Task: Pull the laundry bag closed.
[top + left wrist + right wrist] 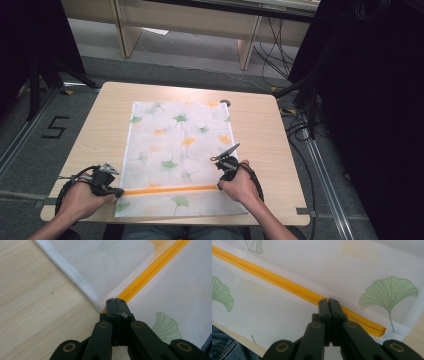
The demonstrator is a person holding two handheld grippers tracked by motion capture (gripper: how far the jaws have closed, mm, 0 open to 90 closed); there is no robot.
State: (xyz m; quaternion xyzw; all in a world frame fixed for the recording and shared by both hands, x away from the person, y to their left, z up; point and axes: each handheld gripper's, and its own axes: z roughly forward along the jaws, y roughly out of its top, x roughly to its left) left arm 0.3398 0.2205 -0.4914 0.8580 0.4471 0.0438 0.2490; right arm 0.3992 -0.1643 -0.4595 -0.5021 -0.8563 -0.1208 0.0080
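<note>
A white mesh bag (175, 145) printed with green and orange ginkgo leaves lies flat on the wooden table (260, 130). An orange zipper (170, 190) runs across the bag near the front edge. My left gripper (119, 192) (115, 300) is shut, its tips pinching the zipper's (150, 267) left end at the bag's hem. My right gripper (220, 184) (328, 300) is shut on the zipper (274, 281) close to its right end. The slider is hidden under the jaws. In both gripper views the bag (100, 262) (287, 312) lies smooth.
A small dark round hole (225, 103) sits at the table's far edge. Beyond the table stand wooden furniture legs (247, 50). Cables (300, 125) trail on the floor to the right. The person's jeans (222, 347) show below the table's near edge.
</note>
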